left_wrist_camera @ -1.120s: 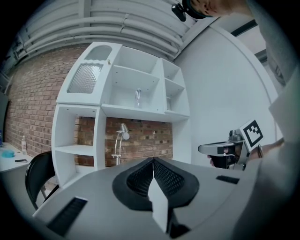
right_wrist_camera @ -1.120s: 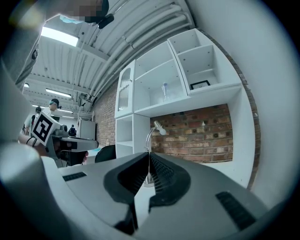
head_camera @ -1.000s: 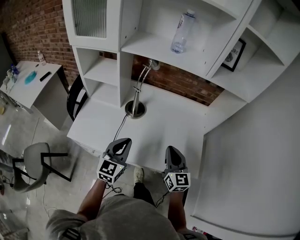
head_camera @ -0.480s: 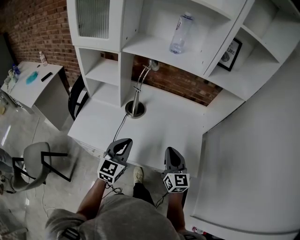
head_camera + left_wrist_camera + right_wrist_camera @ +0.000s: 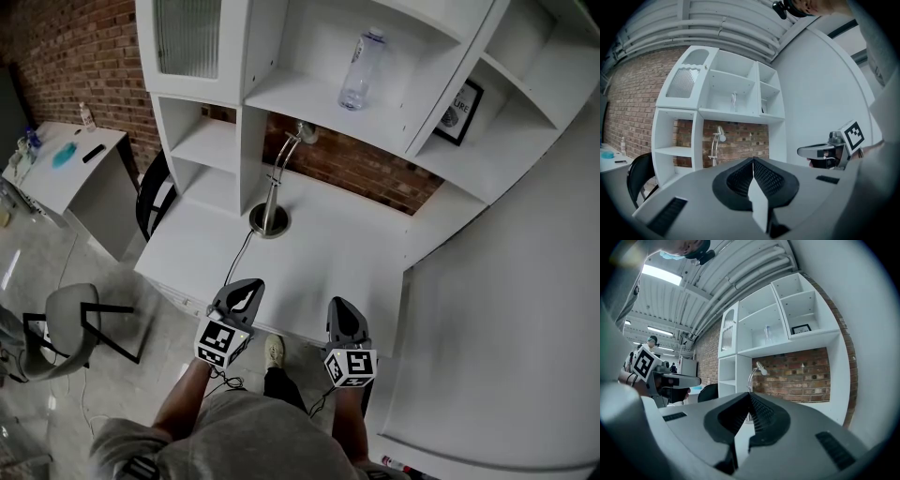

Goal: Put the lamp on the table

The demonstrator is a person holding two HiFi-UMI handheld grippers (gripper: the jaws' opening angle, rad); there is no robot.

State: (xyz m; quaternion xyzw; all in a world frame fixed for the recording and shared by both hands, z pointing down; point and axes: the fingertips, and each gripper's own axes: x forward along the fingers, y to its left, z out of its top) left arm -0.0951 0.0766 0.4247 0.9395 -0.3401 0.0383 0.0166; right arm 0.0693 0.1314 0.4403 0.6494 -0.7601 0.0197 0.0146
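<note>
The only lettering I can make out is on the framed picture (image 5: 466,111) on the right-hand shelf: it seems to end in "URE", the rest cut off by the shelf wall. My left tool (image 5: 247,285) and right tool (image 5: 339,306) each carry a cube of black-and-white square codes. The bottle (image 5: 360,67) label is too small to read.

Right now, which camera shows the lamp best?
The head view: the whole lamp, base to head, unobstructed. The left gripper view shows it small and far; in the right gripper view its lower stem is covered.
</note>
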